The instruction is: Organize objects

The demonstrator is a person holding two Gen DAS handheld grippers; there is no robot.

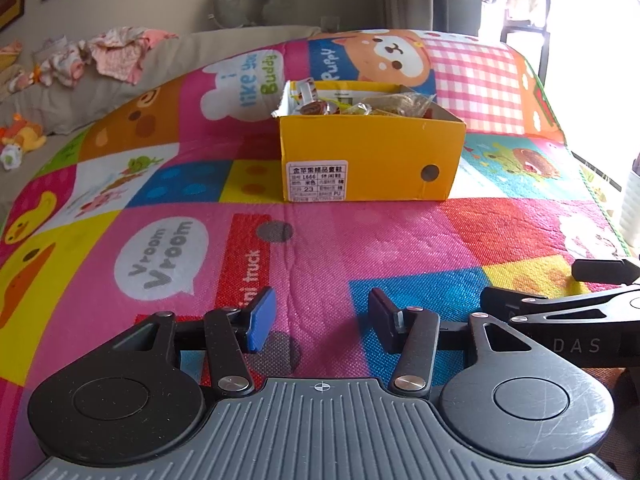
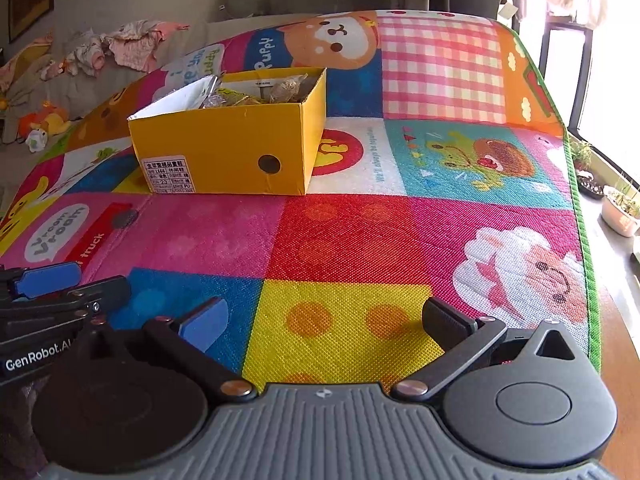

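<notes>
A yellow cardboard shoe box [image 1: 368,152] stands on a colourful play mat [image 1: 320,248], holding several small wrapped packets [image 1: 360,106]. It also shows in the right wrist view [image 2: 228,152], far left of centre. My left gripper [image 1: 322,320] is open and empty, low over the mat, well short of the box. My right gripper [image 2: 326,322] is open wide and empty, over a yellow square of the mat [image 2: 360,240]. Each gripper shows at the edge of the other's view: the right one [image 1: 560,300], the left one [image 2: 60,284].
A grey sofa [image 1: 60,92] with crumpled clothes [image 1: 120,50] and soft toys [image 1: 24,136] lies beyond the mat's left edge. The mat's green right edge [image 2: 576,184] runs beside a sill with potted plants [image 2: 620,204]. A white ribbed container [image 1: 632,208] stands at right.
</notes>
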